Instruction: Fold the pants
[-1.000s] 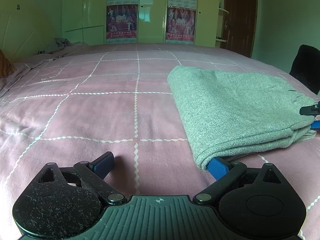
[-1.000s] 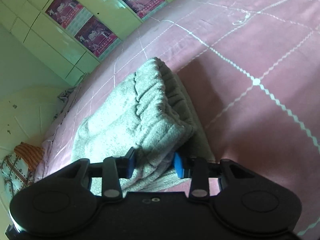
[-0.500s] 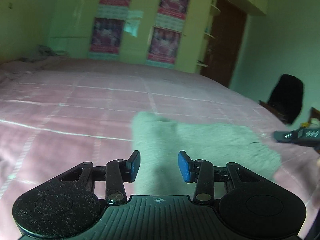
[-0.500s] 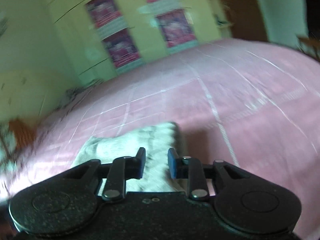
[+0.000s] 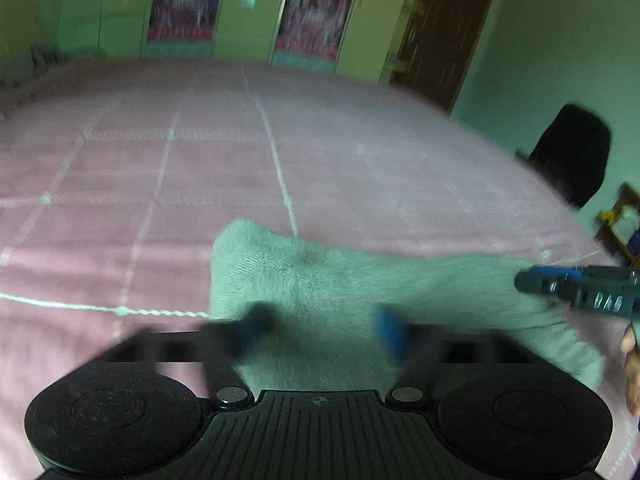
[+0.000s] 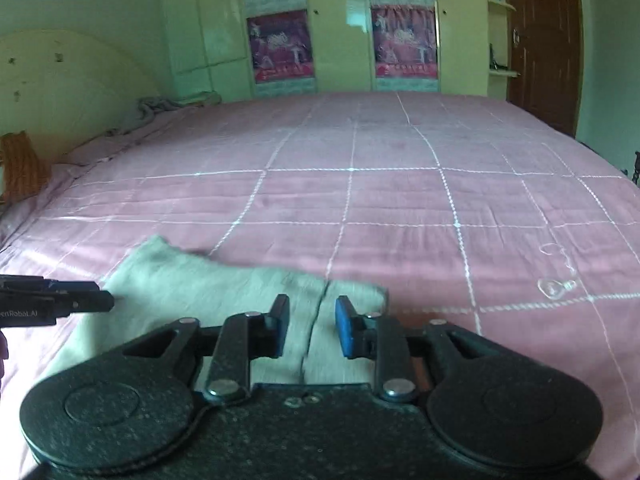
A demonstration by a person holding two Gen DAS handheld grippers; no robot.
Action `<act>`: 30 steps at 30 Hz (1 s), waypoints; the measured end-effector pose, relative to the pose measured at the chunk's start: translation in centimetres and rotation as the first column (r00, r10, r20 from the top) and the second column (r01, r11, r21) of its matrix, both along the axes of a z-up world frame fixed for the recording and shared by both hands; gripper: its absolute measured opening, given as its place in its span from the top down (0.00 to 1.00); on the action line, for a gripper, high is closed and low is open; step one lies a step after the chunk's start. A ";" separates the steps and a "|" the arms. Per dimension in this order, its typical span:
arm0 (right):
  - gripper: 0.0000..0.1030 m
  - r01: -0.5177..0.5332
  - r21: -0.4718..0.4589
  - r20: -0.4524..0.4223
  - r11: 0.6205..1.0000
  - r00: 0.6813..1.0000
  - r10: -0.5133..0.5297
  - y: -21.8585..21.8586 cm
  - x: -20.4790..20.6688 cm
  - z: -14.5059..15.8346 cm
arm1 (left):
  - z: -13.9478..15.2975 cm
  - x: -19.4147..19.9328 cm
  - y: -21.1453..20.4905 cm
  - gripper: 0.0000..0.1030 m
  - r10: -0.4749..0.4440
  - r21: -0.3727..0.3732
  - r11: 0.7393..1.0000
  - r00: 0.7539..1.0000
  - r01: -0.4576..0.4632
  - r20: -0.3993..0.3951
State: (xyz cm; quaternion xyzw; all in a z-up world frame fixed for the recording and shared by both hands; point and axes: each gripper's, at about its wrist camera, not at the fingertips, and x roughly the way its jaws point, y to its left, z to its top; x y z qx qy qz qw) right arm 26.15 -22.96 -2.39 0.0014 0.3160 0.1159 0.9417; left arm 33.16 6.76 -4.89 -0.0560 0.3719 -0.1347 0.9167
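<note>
The grey pants (image 5: 360, 292) lie folded in a compact stack on the pink bed (image 5: 160, 168). They also show in the right wrist view (image 6: 192, 284). My left gripper (image 5: 320, 328) is open and empty, raised above the near edge of the pants; its fingers are blurred. My right gripper (image 6: 310, 326) is open and empty, raised above the right end of the pants. The right gripper also shows at the right edge of the left wrist view (image 5: 576, 288). The left gripper also shows at the left edge of the right wrist view (image 6: 56, 300).
The pink checked bedspread (image 6: 400, 200) stretches far ahead. Yellow-green wardrobes with posters (image 6: 280, 48) stand behind the bed. A brown door (image 6: 540, 40) is at the right. A dark chair (image 5: 568, 156) stands off the bed's right side. Crumpled bedding (image 6: 160, 104) lies at the far left.
Both grippers have lifted up and back from the folded pants. The right gripper has let go of the waistband end. The left jaws closed partly and have opened wider again.
</note>
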 end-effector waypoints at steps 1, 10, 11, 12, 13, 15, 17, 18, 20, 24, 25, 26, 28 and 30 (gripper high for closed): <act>0.72 0.015 -0.017 -0.036 1.000 0.999 -0.015 0.2 1.2 -0.8 | -1.5 1.4 -0.5 0.00 0.005 0.052 0.999 0.997 -0.002 -0.073; 0.67 0.039 -0.033 0.025 0.999 0.999 -0.038 0.4 1.2 -0.7 | 0.1 0.1 0.4 0.09 0.149 0.048 0.987 0.982 -0.155 0.119; 0.67 0.044 -0.034 0.024 0.998 0.999 -0.044 0.7 1.5 -0.6 | 0.0 0.7 0.3 0.09 0.182 0.077 0.979 0.977 -0.191 0.115; 0.65 0.052 -0.036 0.018 0.998 0.999 -0.051 1.1 1.8 -0.8 | -0.5 1.8 0.2 0.09 0.192 0.107 0.974 0.978 -0.200 0.085; 0.63 0.060 -0.034 0.005 0.998 0.998 -0.060 1.3 2.3 -1.1 | -1.6 3.0 0.0 0.09 0.188 0.144 0.972 0.982 -0.187 0.005; 0.61 0.088 -0.054 -0.080 0.995 0.992 -0.092 1.4 3.7 -2.8 | -3.0 4.0 0.8 0.09 0.173 0.110 0.981 0.980 -0.162 -0.097; 0.60 0.106 -0.059 -0.116 0.993 0.987 -0.112 1.0 4.3 -3.9 | -2.3 3.1 1.4 0.09 0.181 0.084 0.981 0.981 -0.175 -0.074; 0.60 0.110 -0.043 -0.116 0.993 0.987 -0.114 0.9 4.1 -3.5 | -1.6 2.2 1.5 0.09 0.182 0.065 0.982 0.982 -0.178 -0.051; 0.59 0.113 -0.013 -0.068 0.994 0.991 -0.113 0.7 2.9 -2.1 | -0.9 0.6 1.6 0.09 0.168 0.049 0.985 0.986 -0.167 -0.002; 0.44 0.136 -0.071 -0.078 0.988 0.987 -0.141 0.7 2.1 -2.7 | -2.6 0.5 1.4 0.09 0.147 0.098 0.985 0.986 -0.139 -0.076; 0.43 0.136 -0.090 -0.132 0.987 0.980 -0.147 0.8 2.5 -4.0 | -2.4 0.2 1.6 0.09 0.156 0.087 0.985 0.984 -0.149 -0.080; 0.43 0.151 -0.061 -0.138 0.987 0.978 -0.158 0.4 2.4 -4.3 | -2.0 -0.3 1.5 0.09 0.157 0.086 0.985 0.985 -0.150 -0.073; 0.44 0.174 -0.007 -0.142 0.985 0.975 -0.173 -0.1 1.6 -3.3 | -1.0 -1.9 1.3 0.09 0.140 0.093 0.986 0.990 -0.136 -0.032; 0.40 0.160 0.007 -0.075 0.987 0.984 -0.159 -0.1 -0.3 -1.7 | -0.9 -3.1 1.0 0.09 0.117 0.098 0.989 0.993 -0.115 -0.013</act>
